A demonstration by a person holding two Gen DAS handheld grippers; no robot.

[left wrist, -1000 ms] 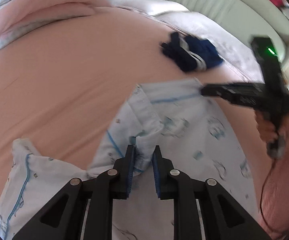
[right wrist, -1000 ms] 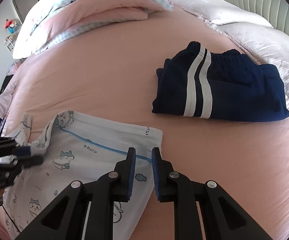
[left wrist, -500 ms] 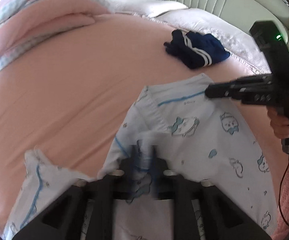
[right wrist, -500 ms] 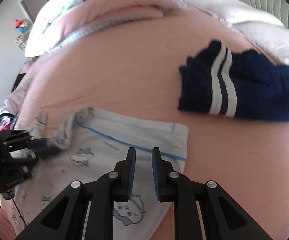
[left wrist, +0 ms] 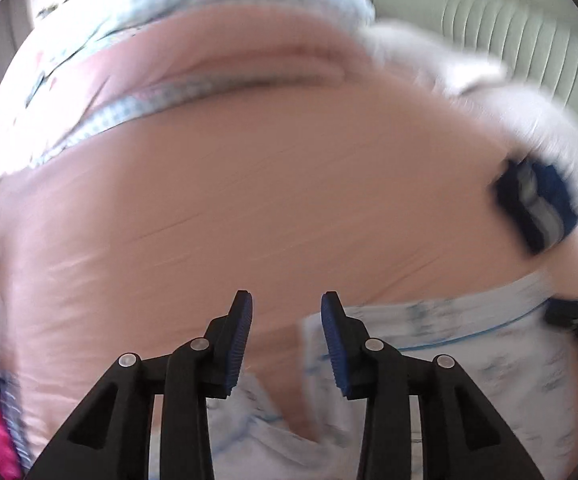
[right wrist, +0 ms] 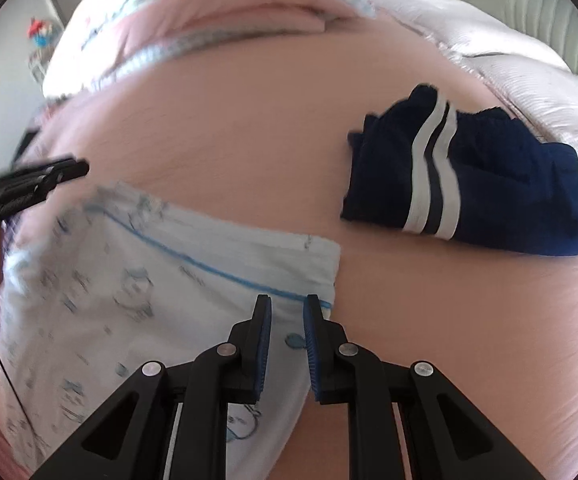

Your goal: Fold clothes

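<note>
Left gripper (left wrist: 287, 312) jaws apart, empty, above pale printed garment (left wrist: 461, 344)

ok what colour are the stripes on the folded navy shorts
White, two stripes; clearest in the right wrist view.

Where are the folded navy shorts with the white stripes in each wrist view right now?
Left wrist: navy shorts at the far right edge, blurred, above the light blue printed garment.
Right wrist: navy shorts upper right, lying flat on the pink sheet.
Shared landmark: the printed garment's blue-trimmed edge, just beyond each gripper.
</note>
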